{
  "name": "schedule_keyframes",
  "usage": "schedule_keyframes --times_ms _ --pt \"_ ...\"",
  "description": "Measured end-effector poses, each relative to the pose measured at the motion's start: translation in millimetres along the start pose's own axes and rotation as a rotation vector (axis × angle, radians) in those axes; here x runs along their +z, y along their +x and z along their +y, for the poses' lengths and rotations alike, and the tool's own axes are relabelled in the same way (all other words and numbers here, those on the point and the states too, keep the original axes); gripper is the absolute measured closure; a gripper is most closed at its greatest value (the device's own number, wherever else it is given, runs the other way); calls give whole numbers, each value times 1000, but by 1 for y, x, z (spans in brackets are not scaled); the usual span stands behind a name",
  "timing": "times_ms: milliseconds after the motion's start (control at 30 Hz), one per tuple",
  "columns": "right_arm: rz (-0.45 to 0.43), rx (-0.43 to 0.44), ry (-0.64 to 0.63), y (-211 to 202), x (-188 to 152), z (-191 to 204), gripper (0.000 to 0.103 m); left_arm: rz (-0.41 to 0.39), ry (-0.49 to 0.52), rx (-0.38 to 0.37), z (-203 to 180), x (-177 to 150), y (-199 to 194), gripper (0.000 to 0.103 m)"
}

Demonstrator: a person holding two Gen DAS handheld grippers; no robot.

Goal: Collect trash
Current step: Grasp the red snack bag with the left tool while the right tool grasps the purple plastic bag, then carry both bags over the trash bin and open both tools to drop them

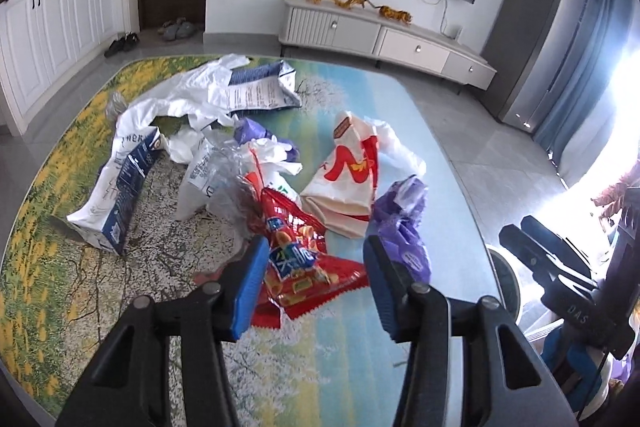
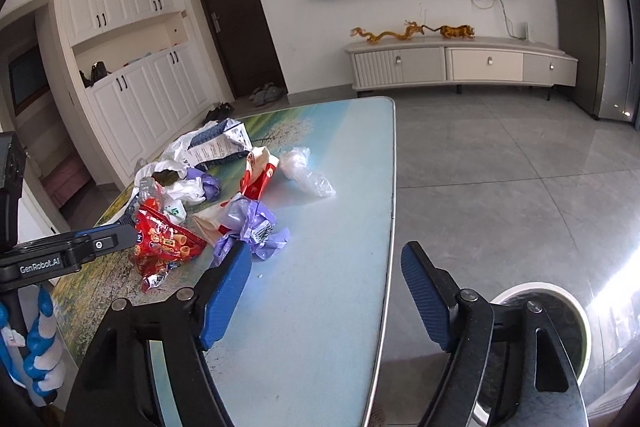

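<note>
A pile of trash lies on the printed table (image 1: 344, 359). A red snack wrapper (image 1: 296, 267) lies between the tips of my open left gripper (image 1: 316, 259), which hovers just over it. Beside it are a purple plastic bag (image 1: 404, 231), a red-and-white paper bag (image 1: 348, 187), white plastic bags (image 1: 180, 99) and blue-and-white cartons (image 1: 128, 187). In the right wrist view my right gripper (image 2: 324, 267) is open and empty above the table's right edge, near the purple bag (image 2: 252, 231) and red wrapper (image 2: 164, 243). The left gripper (image 2: 100, 247) shows at the left.
A white round bin (image 2: 552, 331) stands on the grey floor right of the table; it also shows in the left wrist view (image 1: 508, 279). A crumpled clear bag (image 2: 304, 171) lies further back on the table. A TV cabinet (image 2: 460, 63) stands against the far wall.
</note>
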State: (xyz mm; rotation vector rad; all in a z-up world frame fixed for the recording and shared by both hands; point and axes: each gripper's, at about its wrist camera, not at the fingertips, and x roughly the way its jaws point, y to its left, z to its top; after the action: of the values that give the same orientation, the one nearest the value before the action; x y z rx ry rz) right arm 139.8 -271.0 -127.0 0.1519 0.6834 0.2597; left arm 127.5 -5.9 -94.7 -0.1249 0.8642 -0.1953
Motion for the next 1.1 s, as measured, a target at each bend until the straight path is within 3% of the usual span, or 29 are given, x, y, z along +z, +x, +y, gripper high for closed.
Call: schedule_keyframes --times_ms 167,367,567,700,733,800,967,1100 --pt "32 43 -29 22 9 6 33 45 -38 1 9 4 15 66" --pt "78 146 -53 45 22 20 35 110 -60 -2 17 -1 27 93" --pt "135 220 -82 71 26 41 35 106 -44 -13 15 -7 21 98" --pt "183 218 -94 87 23 47 36 96 -30 -19 12 -12 13 99" --pt "192 217 -91 90 22 47 38 92 -30 -17 12 -14 8 99" --pt "215 217 -84 95 19 47 58 82 -34 -15 13 -16 2 100" --pt "207 249 -78 84 13 44 68 54 -46 -1 15 -15 -13 100" --pt "144 272 -70 53 14 41 70 20 -39 0 8 -12 -28 100"
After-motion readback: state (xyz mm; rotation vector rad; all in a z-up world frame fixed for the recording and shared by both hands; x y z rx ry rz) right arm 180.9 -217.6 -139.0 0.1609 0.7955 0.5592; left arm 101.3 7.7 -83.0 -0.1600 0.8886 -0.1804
